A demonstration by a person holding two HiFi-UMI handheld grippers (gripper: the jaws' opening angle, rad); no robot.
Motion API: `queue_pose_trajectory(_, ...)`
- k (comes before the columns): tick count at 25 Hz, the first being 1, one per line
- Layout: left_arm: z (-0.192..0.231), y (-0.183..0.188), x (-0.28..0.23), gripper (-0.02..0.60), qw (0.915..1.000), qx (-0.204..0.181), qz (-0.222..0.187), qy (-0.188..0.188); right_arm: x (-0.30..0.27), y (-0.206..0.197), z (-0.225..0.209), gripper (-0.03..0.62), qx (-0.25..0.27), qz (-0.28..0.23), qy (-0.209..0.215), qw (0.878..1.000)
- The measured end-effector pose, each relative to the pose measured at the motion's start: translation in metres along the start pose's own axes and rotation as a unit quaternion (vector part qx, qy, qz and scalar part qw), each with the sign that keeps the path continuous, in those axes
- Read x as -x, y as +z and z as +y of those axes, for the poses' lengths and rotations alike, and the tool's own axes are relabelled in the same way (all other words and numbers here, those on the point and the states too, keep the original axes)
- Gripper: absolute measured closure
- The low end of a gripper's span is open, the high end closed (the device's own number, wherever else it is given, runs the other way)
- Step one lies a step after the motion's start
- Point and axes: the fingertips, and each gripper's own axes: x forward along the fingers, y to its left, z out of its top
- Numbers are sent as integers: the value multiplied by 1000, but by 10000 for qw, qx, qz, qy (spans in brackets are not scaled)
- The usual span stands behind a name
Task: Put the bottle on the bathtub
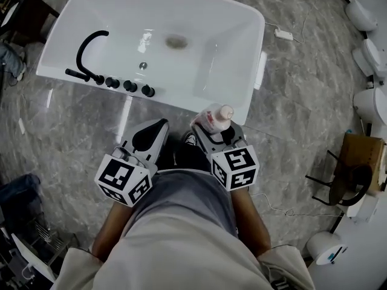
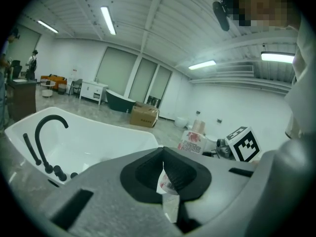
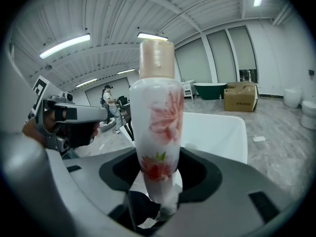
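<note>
My right gripper [image 3: 159,184] is clamped on the lower part of the bottle [image 3: 157,127], with the jaws narrowed onto its body from both sides. The bottle stands upright between them. It is white with pink and red flowers and small green leaves printed on it, and it has a pale beige cap [image 3: 156,58]. I can read no brand or wording on it. In the left gripper view its label shows only red print, too small to make out.

My left gripper [image 2: 165,181] has its jaws drawn together to a thin slit. A sliver of white and red shows through the slit, and I cannot tell what it is.

In the head view the bottle sits just past centre toward 1 o'clock, by the near rim of the white bathtub [image 1: 233,77], which fills the 12 o'clock area. I cannot tell how high it is above the rim. A black faucet [image 1: 87,50] curves up at 10 o'clock. The cube [image 1: 234,168] on the right gripper carries black-and-white square markers and no words.
</note>
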Motion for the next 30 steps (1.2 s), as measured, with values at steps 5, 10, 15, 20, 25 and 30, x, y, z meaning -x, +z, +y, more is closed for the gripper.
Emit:
queue_pose_trajectory(5, 16, 3, -2, 574, 9999, 55, 100, -32, -22, -3, -9, 372, -66, 52, -158, 9998)
queue_pose_trajectory(10, 30, -2, -2, 574, 9996, 144, 226, 38, -43, -15, -21, 372, -170, 224, -242, 9993)
queue_pose_trajectory(15, 40, -5, -4, 574, 9993, 155, 325, 128, -63, -31, -31, 372, -216, 390, -275, 9986)
queue_pose_trajectory(20, 48, -6, -1, 574, 9988, 181, 401, 215, -83, -45, -38, 372, -257, 578, -330, 9975)
queue_pose_trajectory(25, 62, -10, -1, 574, 9981, 312, 456, 270, -102, -55, -44, 372, -233, 681, -389, 9966)
queue_pose_trajectory(30, 69, -11, -1, 574, 9975, 385, 514, 291, -121, -65, -54, 372, -216, 680, -380, 9967)
